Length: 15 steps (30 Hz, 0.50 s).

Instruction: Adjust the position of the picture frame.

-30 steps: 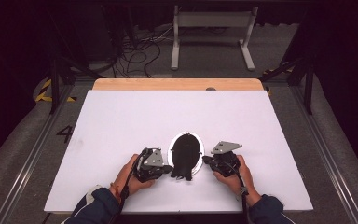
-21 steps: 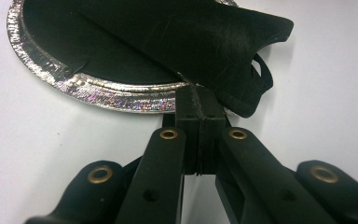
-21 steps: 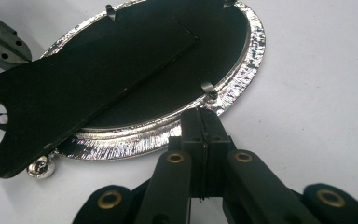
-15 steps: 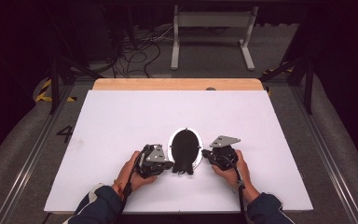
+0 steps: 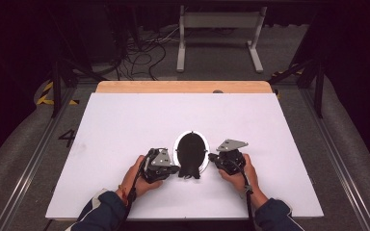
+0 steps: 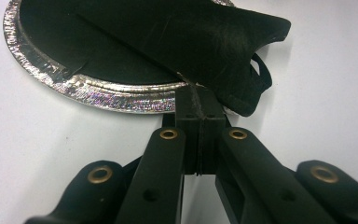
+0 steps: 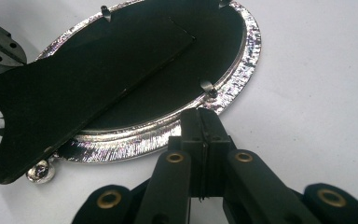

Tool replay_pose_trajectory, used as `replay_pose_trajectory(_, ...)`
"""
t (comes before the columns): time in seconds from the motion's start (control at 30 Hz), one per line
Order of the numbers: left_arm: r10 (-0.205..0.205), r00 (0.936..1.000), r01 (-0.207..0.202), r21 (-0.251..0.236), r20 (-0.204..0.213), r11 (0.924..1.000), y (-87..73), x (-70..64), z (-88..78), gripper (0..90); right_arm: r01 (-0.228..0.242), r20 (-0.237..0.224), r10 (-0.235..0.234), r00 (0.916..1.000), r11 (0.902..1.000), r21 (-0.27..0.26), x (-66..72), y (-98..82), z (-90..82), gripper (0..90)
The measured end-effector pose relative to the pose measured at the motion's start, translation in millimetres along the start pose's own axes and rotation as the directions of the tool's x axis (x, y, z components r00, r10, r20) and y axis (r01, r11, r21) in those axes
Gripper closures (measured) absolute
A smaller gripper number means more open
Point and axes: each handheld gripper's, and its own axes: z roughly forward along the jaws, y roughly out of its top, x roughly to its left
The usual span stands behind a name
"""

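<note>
Near the table's (image 5: 125, 125) front edge, closed left gripper (image 5: 176, 169) and closed right gripper (image 5: 213, 157) flanking the frame (image 5: 179, 147), apparently steadying it, stand (image 6: 205, 42) raised.

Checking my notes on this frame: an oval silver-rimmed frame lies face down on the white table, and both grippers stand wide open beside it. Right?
Not quite. Both gripper views show the left gripper and right gripper shut, jaws pressed together. The oval frame does lie face down on the white table.

so it's an oval silver-rimmed picture frame (image 5: 191, 150) lying face down, black back up, its black stand flap (image 6: 223, 46) raised, near the table's (image 5: 125, 120) front edge, about mid-width.
</note>
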Motion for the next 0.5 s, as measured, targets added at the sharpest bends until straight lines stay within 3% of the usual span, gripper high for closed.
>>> replay_pose_trajectory(0.07, 0.031, 0.9994, -0.031, 0.007, -0.014, 0.9995, 0.8, -2.1, -1.2, 90.0, 0.019, 0.012, -0.019, 0.9998, 0.9998, 0.003, 0.6, 0.3, -0.7, 84.9)
replay_pose_trajectory(0.2, 0.047, 0.9987, -0.047, -0.014, -0.021, 0.9988, 2.0, -3.6, -5.4, 90.0, 0.022, -0.002, -0.022, 0.9998, 0.9996, -0.018, -0.6, -1.7, -4.5, 84.1)
replay_pose_trajectory(0.33, 0.042, 0.9986, -0.043, -0.037, -0.032, 0.9984, -1.5, -1.9, -15.2, 90.0, 0.021, -0.023, -0.021, 0.9995, 0.9991, -0.036, -1.6, -2.3, -9.2, 79.8)
replay_pose_trajectory(0.5, 0.037, 0.9964, -0.042, -0.07, -0.076, 0.9966, -9.7, -1.1, -36.6, 85.9, 0.014, -0.033, -0.015, 0.9993, 0.9989, -0.045, -3.0, -4.0, -16.5, 74.2)
